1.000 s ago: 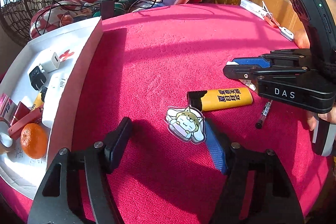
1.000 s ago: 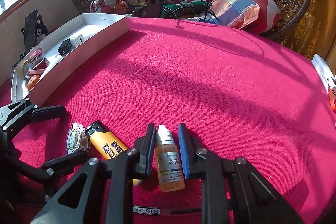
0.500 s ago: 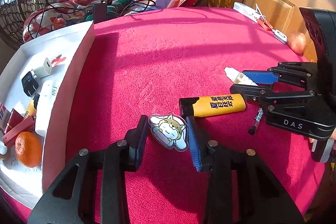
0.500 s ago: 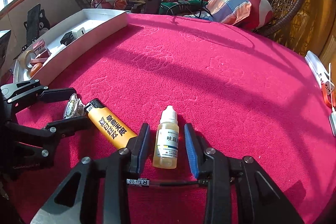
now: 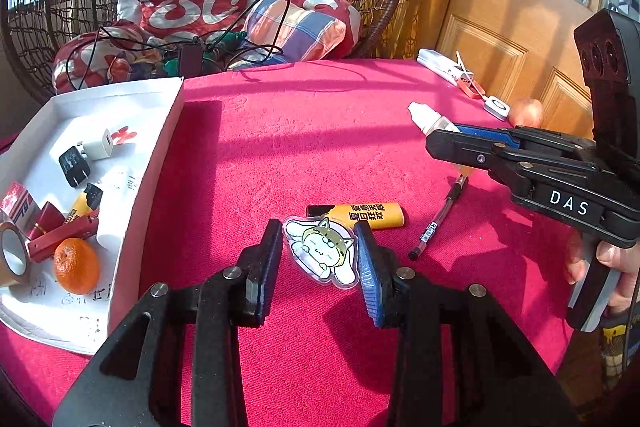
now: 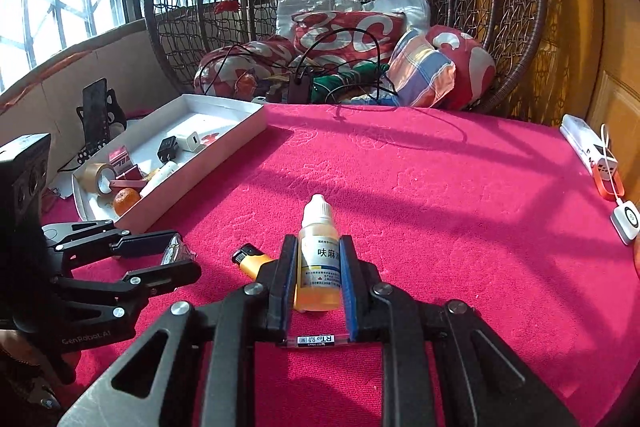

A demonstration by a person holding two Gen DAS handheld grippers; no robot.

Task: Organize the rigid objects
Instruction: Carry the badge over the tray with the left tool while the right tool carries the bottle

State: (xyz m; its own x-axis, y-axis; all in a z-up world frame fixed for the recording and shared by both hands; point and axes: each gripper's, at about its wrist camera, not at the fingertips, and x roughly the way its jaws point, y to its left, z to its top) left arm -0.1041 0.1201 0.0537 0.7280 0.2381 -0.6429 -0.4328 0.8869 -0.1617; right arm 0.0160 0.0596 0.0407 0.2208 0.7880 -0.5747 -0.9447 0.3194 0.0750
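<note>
While left fingers [image 5: 320, 259] clamp cat charm [image 5: 322, 253], right fingers [image 6: 318, 281] closing on dropper bottle [image 6: 318, 259]

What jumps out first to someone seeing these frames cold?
Probably the bright red tablecloth filling both views, then the two grippers: the right gripper clamps a dropper bottle and the left gripper a cartoon cat tag, both apparently lifted. A yellow lighter and a pen lie on the cloth, with a white tray of odds at the left.
</note>
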